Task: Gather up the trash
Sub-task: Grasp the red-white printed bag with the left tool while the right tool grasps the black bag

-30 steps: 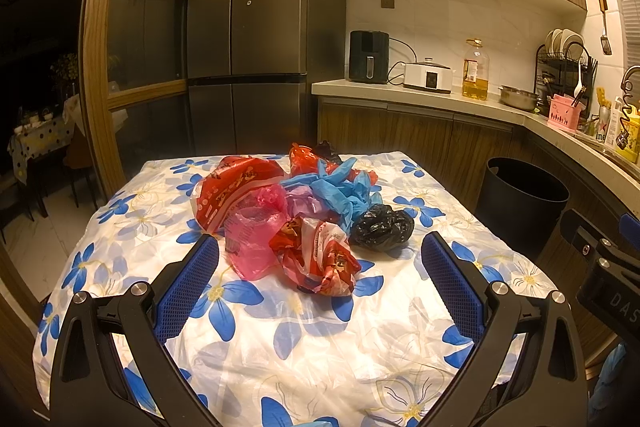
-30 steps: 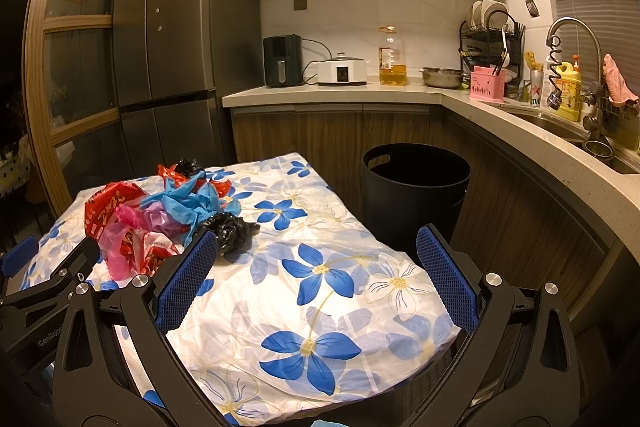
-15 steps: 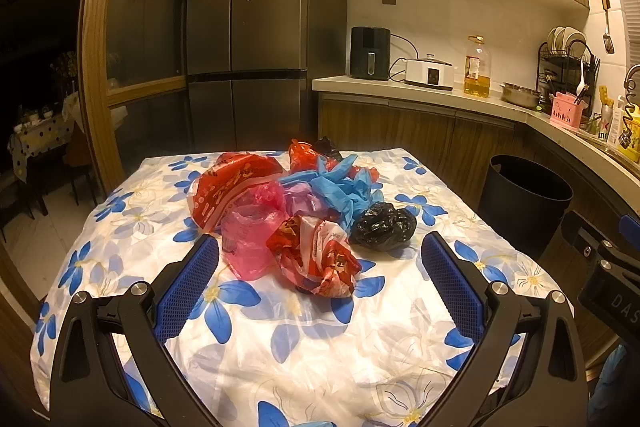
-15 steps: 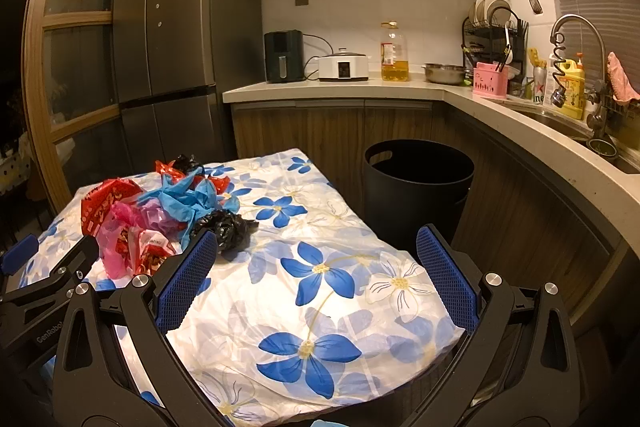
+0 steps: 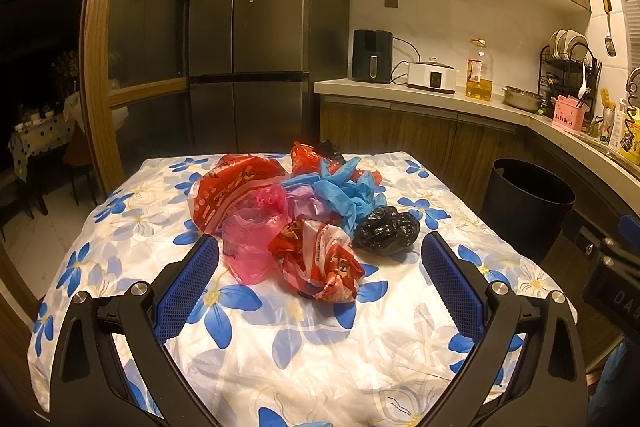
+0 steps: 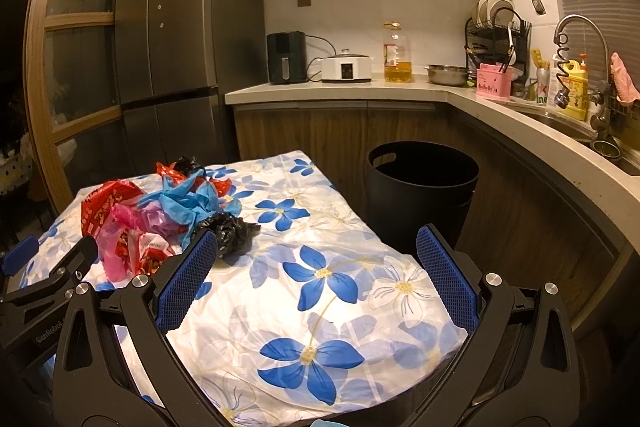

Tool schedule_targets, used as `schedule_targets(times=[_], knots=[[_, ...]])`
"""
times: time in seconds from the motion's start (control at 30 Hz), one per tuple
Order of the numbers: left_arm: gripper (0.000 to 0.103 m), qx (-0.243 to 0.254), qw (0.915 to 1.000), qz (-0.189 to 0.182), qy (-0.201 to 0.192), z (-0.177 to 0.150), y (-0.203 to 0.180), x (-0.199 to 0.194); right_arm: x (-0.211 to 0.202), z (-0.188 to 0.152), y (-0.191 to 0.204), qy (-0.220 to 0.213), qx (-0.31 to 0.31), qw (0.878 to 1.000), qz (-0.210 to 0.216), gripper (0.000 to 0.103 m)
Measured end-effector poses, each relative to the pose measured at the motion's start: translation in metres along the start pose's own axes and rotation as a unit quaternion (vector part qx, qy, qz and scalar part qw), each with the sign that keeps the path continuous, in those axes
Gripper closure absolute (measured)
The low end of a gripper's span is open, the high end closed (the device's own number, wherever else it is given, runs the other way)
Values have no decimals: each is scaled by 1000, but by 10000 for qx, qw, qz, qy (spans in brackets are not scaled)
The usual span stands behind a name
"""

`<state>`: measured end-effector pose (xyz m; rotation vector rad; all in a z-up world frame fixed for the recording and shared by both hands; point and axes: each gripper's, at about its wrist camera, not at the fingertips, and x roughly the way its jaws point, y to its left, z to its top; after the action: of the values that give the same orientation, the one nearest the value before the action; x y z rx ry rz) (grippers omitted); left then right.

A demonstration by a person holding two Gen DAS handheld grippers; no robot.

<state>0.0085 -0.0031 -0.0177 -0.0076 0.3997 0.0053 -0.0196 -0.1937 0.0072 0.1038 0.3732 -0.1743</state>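
Observation:
A heap of crumpled plastic bags lies mid-table: a red-and-white wrapper [image 5: 320, 263], a pink bag [image 5: 250, 239], a big red bag [image 5: 228, 191], a blue bag [image 5: 344, 191] and a black bag [image 5: 386, 229]. My left gripper [image 5: 320, 277] is open and empty, just short of the red-and-white wrapper. My right gripper [image 6: 318, 275] is open and empty over the table's right part, the black bag [image 6: 230, 231] by its left finger. A black trash bin [image 6: 420, 187] stands on the floor right of the table.
The table has a white cloth with blue flowers [image 5: 280, 347]. A fridge [image 5: 256, 39] stands behind it. The counter [image 6: 360, 89] carries an air fryer, cooker, oil bottle and bowl; a sink and faucet [image 6: 580, 27] are at right. A dining area lies far left.
Both grippers have edged slightly forward and up toward the table; the heap sits a little lower in the views. Nothing was taken hold of.

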Motion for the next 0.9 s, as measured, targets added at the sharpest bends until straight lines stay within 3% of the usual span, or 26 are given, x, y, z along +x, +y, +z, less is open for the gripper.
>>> schedule_targets(times=[0.27, 0.63, 0.77, 0.9], knots=[[5, -273, 9996, -18, -44, -19, 23, 23, 9, -9, 5, -318, -55, 9990, 321, 5], [14, -388, 9989, -181, 206, -37, 19, 80, 56, -27, 19, -224, -132, 9965, 797, 14], [27, -512, 9974, -172, 486, -38, 19, 106, 74, -30, 24, -140, -176, 9954, 934, 15], [53, -438, 9958, -142, 791, -45, 15, 123, 93, -31, 30, -77, -210, 9939, 1076, 23]])
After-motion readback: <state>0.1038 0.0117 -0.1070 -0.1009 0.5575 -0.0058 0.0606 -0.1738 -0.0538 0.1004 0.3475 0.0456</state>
